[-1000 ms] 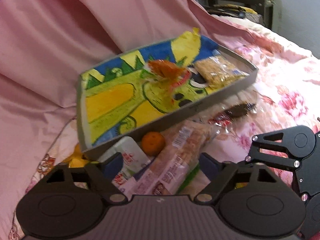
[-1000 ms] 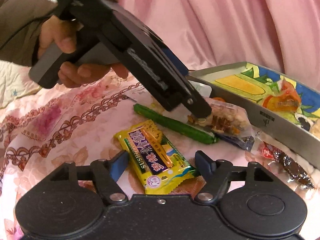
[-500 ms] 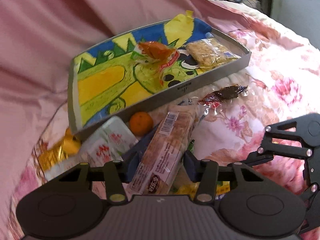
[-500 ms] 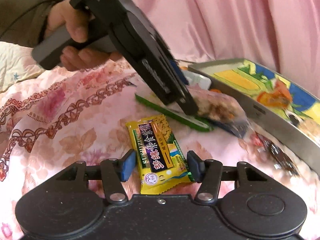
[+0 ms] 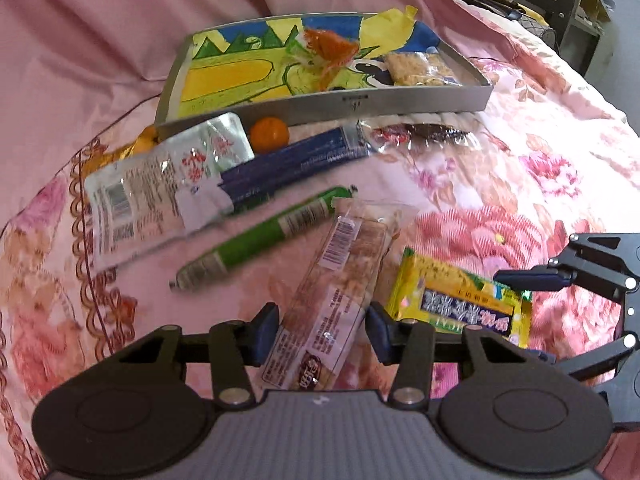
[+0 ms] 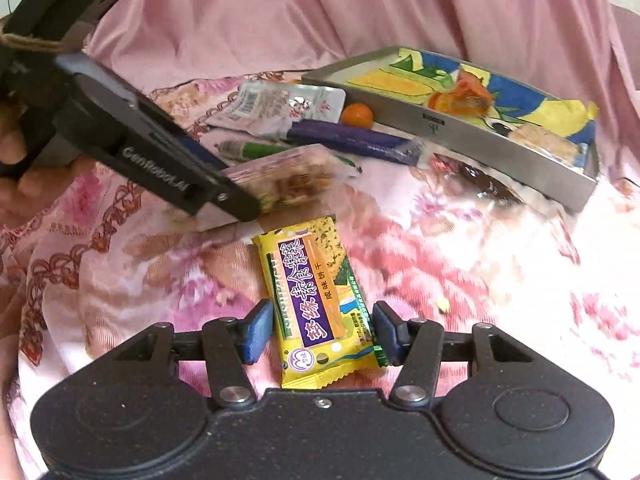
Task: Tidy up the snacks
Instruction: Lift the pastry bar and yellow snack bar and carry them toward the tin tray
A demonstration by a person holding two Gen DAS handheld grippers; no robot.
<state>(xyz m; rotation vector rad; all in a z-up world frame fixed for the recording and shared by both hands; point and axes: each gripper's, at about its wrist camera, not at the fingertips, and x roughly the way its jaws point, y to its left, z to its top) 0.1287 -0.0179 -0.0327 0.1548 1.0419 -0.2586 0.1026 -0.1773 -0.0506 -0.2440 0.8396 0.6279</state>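
A: Nearest the left camera, left gripper (image 5: pixel 320 334) has its jaws narrowed onto the clear-wrapped cracker bar (image 5: pixel 334 300); both blue pads touch the wrapper edges. Bar sticks forward, lower end between the fingers. Held.

B: Right gripper (image 6: pixel 322 330)?

A: Same story, jaws narrowed on the yellow biscuit packet (image 6: pixel 316 304). Right pad is on the packet's green edge, left pad looks just at the other edge. Packet's far end lies over the floral bedspread (image 6: pixel 480 272); can't tell if it's lifted.

B: Does the right view show the left one?

A: Yes, it comes in from the left, a hand (image 6: pixel 16 152) on its handle, cracker bar blurred at the tip.

B: Next out?

A: Loose snacks on the bedspread: green sausage stick (image 5: pixel 256 240) just beyond the bar, then a white pouch (image 5: pixel 160 188) overlapping a long blue pack (image 5: pixel 296 164). Small orange (image 5: pixel 269 134) sits right against the tray wall. A dark candy in clear wrap (image 5: pixel 424 134) lies to the right, also beside the tray. Something gold-yellow pokes out at the tray's left corner, too hidden to name.

B: And the tray?

A: Grey tray (image 5: pixel 400 106) with a cartoon-printed floor, farthest back. Inside: an orange-wrapped snack (image 5: pixel 324 50) near the middle, a pale noodle-like block (image 5: pixel 416 68) at the right end. Pink fabric (image 5: pixel 120 20) behind it.
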